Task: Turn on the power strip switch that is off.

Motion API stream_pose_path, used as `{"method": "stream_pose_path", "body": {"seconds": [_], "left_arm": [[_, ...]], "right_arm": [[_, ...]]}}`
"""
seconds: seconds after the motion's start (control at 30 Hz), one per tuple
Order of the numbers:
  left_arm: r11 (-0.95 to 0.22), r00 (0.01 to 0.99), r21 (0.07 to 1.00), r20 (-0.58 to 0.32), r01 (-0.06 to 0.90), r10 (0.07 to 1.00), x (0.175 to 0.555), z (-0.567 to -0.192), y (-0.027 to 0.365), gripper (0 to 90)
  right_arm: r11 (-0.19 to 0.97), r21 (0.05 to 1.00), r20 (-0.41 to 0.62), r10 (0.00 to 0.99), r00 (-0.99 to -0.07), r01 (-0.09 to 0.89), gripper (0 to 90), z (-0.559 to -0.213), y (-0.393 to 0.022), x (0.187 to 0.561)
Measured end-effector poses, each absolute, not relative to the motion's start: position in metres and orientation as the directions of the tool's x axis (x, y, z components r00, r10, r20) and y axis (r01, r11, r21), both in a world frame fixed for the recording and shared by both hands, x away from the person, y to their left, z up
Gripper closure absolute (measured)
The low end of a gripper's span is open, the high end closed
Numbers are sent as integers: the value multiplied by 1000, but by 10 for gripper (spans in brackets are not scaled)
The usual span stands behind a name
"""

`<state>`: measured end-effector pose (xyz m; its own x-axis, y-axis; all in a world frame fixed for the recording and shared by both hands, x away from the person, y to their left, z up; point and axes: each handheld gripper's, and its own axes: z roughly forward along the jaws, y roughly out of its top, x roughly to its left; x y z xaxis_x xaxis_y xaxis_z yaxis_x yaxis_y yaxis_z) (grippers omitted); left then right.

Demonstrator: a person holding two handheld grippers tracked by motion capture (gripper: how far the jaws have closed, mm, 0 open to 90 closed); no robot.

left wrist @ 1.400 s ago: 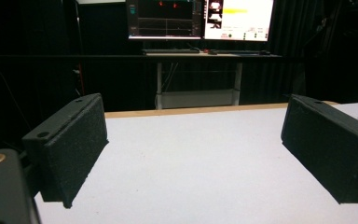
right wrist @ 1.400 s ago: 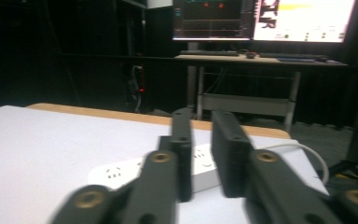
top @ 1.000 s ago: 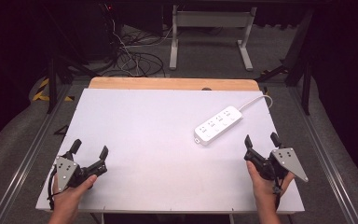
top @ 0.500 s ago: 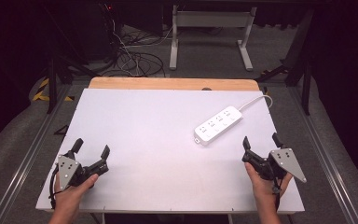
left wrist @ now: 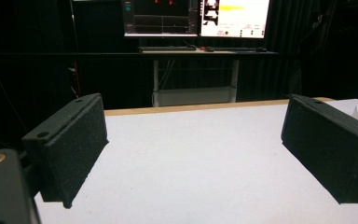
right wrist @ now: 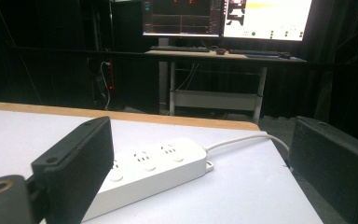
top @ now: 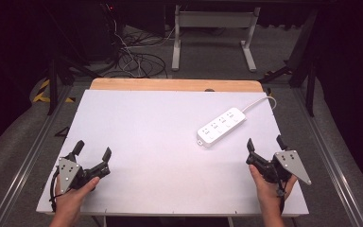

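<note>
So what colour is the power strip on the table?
White power strip, clearest in the high view.

right gripper (top: 264,144) fingers (top: 250,145) just opened wider, empty

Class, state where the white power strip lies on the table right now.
In the high view the power strip lies slanted on the right half of the table, just ahead of the open right gripper, its cord running off the far right edge.

Bright, even light on the white table (top: 160,142); surroundings dark, monitors (right wrist: 265,18) glaring, frames soft.
</note>
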<state>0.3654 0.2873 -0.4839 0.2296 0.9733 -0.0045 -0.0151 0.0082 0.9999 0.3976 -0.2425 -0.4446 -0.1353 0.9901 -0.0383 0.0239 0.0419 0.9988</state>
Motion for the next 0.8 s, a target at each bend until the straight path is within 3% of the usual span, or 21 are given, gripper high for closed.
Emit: {"method": "stream_pose_path", "body": {"seconds": [0.8], "left_arm": [[5, 222, 1000, -2, -14, 975, 364, -484, 290, 74]], "right_arm": [[58, 997, -50, 986, -157, 42, 93, -446, -236, 402]]}}
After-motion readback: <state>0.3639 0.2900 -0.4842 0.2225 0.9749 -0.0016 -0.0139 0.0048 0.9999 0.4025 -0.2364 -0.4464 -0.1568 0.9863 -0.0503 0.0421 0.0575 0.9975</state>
